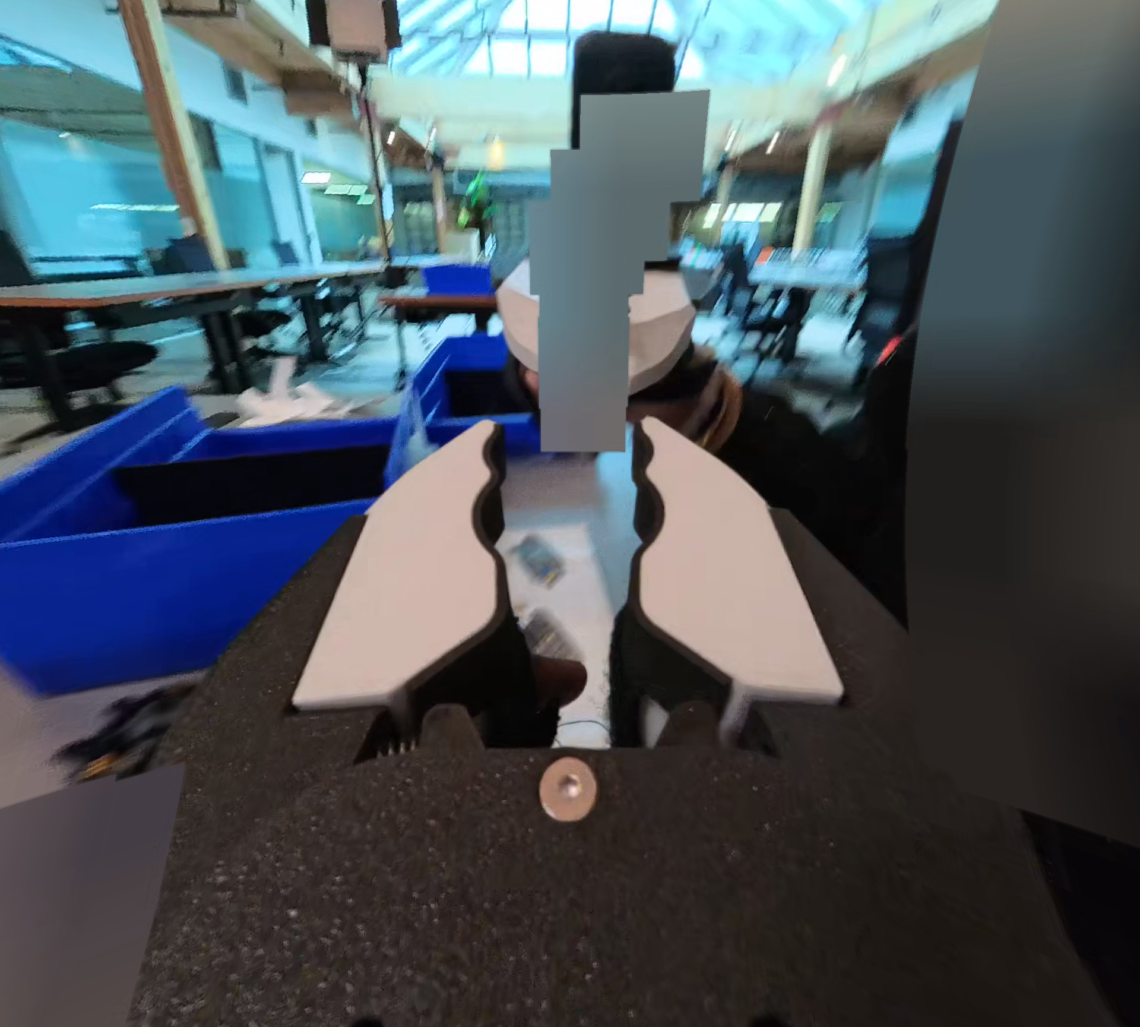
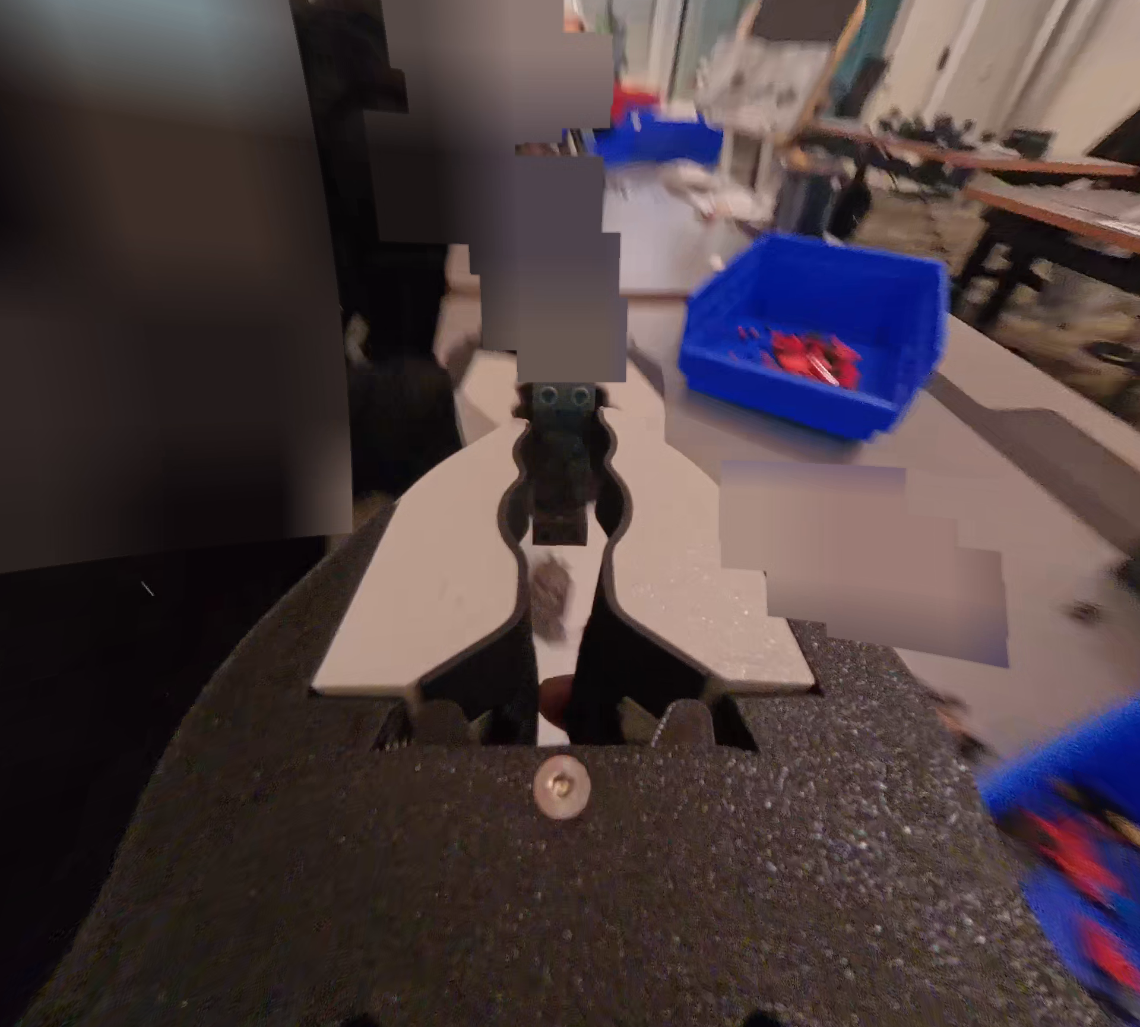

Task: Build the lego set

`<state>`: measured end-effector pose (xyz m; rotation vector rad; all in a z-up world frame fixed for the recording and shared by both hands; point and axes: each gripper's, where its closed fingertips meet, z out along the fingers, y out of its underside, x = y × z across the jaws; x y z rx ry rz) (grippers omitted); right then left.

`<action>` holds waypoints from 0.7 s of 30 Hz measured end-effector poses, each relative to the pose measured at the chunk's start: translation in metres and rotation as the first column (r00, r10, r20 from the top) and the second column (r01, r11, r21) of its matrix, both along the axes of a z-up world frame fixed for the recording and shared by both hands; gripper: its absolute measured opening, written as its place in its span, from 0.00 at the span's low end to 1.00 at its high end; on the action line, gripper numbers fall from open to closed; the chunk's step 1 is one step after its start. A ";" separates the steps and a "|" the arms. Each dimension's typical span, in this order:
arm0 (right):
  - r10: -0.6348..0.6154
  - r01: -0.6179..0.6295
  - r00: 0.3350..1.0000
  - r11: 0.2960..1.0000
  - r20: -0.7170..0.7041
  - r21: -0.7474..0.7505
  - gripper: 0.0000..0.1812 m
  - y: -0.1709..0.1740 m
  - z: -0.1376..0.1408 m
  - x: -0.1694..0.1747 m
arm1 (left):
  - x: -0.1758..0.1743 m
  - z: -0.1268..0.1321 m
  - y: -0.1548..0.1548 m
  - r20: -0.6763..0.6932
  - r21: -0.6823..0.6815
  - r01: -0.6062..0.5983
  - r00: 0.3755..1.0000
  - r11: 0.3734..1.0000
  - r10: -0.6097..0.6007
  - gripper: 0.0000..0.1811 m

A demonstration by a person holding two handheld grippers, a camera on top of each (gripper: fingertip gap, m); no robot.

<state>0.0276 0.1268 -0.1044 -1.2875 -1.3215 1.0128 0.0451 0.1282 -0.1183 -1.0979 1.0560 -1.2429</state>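
In the right wrist view my right gripper (image 2: 558, 411) is shut on a dark lego piece (image 2: 559, 460) with two studs at its far end, held between the pads above the white table (image 2: 999, 510). In the left wrist view my left gripper (image 1: 567, 433) is open and empty, raised above the table; a printed instruction sheet (image 1: 555, 571) lies below between the fingers. The other gripper's white body (image 1: 657, 331) shows beyond my left fingertips.
Blue bins stand to the left (image 1: 185, 559) and behind it (image 1: 456, 386). A blue bin with red pieces (image 2: 808, 337) sits at the right, another at the lower right edge (image 2: 1086, 849). A person stands across the table. Dark loose pieces (image 1: 117, 738) lie at lower left.
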 end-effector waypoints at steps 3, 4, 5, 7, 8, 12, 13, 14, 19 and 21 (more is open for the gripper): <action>-0.175 0.105 0.933 0.968 0.315 0.226 0.10 0.016 -0.032 0.019 | -0.011 -0.012 0.004 -0.216 0.205 -0.095 0.966 0.974 0.140 0.22; -0.187 0.091 0.912 0.961 0.366 0.262 0.10 0.015 -0.039 0.021 | -0.011 -0.013 0.004 -0.255 0.255 -0.110 0.951 0.961 0.176 0.21; -0.173 0.067 0.905 0.961 0.389 0.270 0.09 0.011 -0.042 0.019 | -0.009 -0.013 0.001 -0.280 0.288 -0.109 0.941 0.951 0.192 0.21; -0.136 0.030 0.904 0.966 0.405 0.258 0.09 0.004 -0.047 0.012 | 0.001 -0.016 -0.008 -0.315 0.324 -0.077 0.931 0.943 0.184 0.21; -0.126 0.017 0.901 0.967 0.415 0.255 0.10 0.002 -0.049 0.010 | 0.005 -0.018 -0.011 -0.322 0.340 -0.069 0.929 0.938 0.185 0.20; -0.111 -0.004 0.890 0.968 0.443 0.249 0.10 0.000 -0.055 0.011 | 0.008 -0.021 -0.011 -0.320 0.370 -0.074 0.926 0.926 0.202 0.12; -0.094 -0.014 0.895 0.971 0.436 0.238 0.09 -0.003 -0.054 0.010 | 0.007 -0.019 -0.011 -0.306 0.357 -0.072 0.933 0.931 0.189 0.10; -0.086 -0.018 0.900 0.972 0.428 0.232 0.10 -0.004 -0.052 0.009 | 0.007 -0.017 -0.012 -0.298 0.348 -0.066 0.938 0.935 0.177 0.09; -0.089 0.003 0.940 0.968 0.330 0.252 0.11 -0.003 -0.037 0.006 | 0.001 -0.002 -0.013 -0.201 0.328 -0.079 0.968 0.941 0.151 0.09; -0.078 0.022 0.974 0.968 0.214 0.251 0.30 -0.002 -0.019 0.009 | -0.013 0.022 -0.014 -0.019 0.262 -0.081 0.996 0.962 0.089 0.09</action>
